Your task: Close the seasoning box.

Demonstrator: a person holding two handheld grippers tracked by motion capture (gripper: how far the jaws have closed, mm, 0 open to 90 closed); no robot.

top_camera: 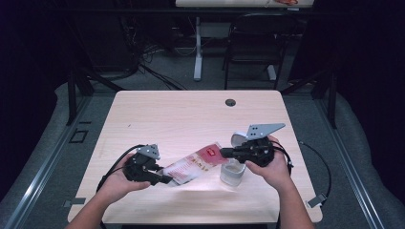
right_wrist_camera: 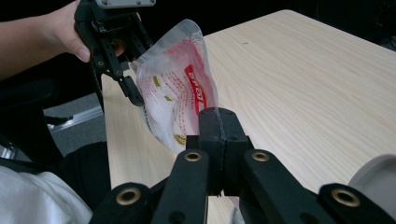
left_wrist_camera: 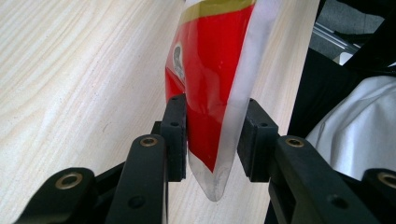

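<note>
One red-and-clear pouch (top_camera: 196, 164) held between two tools: left tool (top_camera: 162, 180) half-closed gripping it, right tool (top_camera: 222, 152) clamped tight on corner; one jar (top_camera: 232, 171).

A pouch (top_camera: 197, 162) is held above the table (top_camera: 191, 114), stretched between the left gripper (top_camera: 165, 180) and the right gripper (top_camera: 222, 152). One end is clamped by the left gripper, the other is pinched by the right. A jar (top_camera: 232, 172) is set on the table just below the right gripper, with its lid (top_camera: 237, 139) just behind that gripper.
</note>
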